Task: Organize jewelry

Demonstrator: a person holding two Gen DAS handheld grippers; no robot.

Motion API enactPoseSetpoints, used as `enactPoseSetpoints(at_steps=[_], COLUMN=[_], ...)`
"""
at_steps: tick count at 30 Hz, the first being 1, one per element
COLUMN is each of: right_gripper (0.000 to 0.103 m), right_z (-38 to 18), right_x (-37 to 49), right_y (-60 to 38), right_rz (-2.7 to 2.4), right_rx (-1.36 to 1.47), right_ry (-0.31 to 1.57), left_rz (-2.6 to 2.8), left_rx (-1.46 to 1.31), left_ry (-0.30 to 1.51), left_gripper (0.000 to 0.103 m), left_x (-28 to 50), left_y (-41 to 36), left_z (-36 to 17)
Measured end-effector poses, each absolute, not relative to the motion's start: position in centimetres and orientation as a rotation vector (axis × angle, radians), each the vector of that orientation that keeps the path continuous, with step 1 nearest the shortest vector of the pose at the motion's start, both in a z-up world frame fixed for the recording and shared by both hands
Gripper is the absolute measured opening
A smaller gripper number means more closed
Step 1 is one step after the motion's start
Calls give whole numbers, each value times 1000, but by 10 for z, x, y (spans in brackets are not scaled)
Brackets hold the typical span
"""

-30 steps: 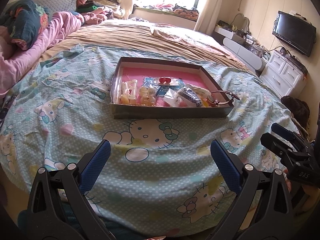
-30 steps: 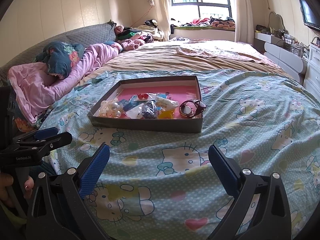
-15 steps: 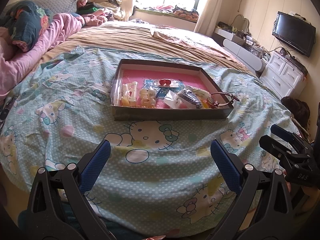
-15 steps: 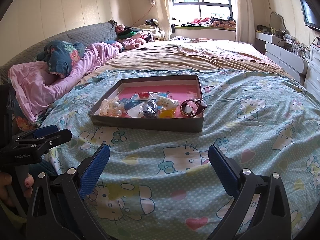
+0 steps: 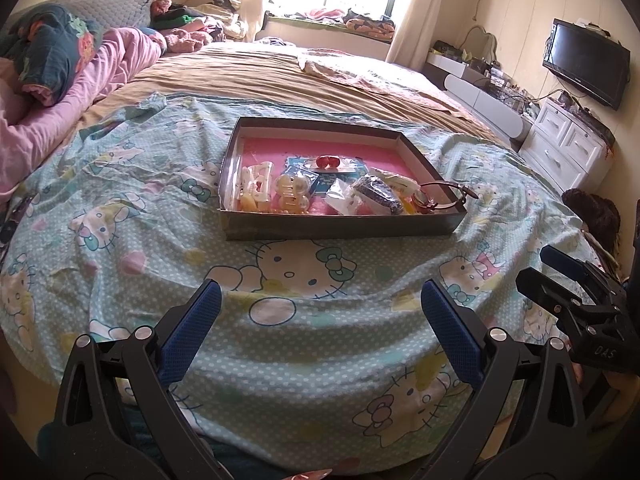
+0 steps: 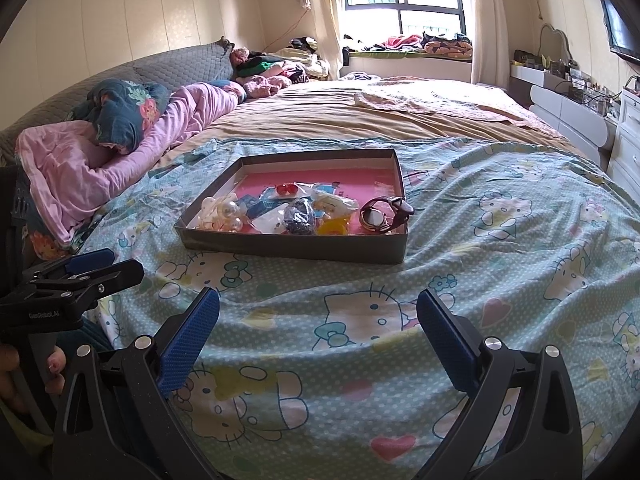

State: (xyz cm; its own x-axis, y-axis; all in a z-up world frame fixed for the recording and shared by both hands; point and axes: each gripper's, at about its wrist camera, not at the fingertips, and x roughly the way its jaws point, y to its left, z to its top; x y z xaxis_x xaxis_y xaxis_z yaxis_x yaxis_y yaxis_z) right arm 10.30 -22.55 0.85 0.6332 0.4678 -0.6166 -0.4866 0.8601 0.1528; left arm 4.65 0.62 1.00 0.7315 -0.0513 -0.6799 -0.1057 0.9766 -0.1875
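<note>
Right now both grippers hang low over the near edge of the bed, and neither has hold of anything: the left gripper (image 5: 320,312) has its blue pads spread wide with only the cartoon-cat bedsheet (image 5: 132,264) showing between them, and the right gripper (image 6: 318,320) is spread just as wide and just as empty. What the next move turns on is the tray (image 6: 288,249), a shallow dark box with a pink floor that lies straight ahead of both grippers and well apart from them, its long side running across the view rather than away from it. From the left gripper the tray sits ahead and slightly to the right; from the right gripper it sits ahead and slightly to the left, so the two stand about equally far off. All the jewelry is bunched along the tray's near wall, leaving the far half of the pink floor bare. A cluster of pearly beads (image 6: 222,214) fills the left end, a brown watch (image 6: 384,213) lies at the right end with its strap reaching up over the rim, and between them sit small clear packets, a dark beaded piece (image 6: 300,210) and a red pair (image 6: 286,189) a little further back. My judgement is that the watch falls to the right gripper and the pearls to the left, since each is the closer one
</note>
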Motion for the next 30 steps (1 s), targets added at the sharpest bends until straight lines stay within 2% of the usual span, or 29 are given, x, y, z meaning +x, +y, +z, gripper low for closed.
enactPoseSetpoints(at_steps=[30], right_gripper=[98], right_z=[-2], right_x=[141], right_y=[-255], right_rz=[436], right_rx=[-4], right_ry=[692], left_rz=[78], left_rx=[-279], left_ry=[839], left_gripper=[93], left_x=[64], left_y=[24], left_z=[-4])
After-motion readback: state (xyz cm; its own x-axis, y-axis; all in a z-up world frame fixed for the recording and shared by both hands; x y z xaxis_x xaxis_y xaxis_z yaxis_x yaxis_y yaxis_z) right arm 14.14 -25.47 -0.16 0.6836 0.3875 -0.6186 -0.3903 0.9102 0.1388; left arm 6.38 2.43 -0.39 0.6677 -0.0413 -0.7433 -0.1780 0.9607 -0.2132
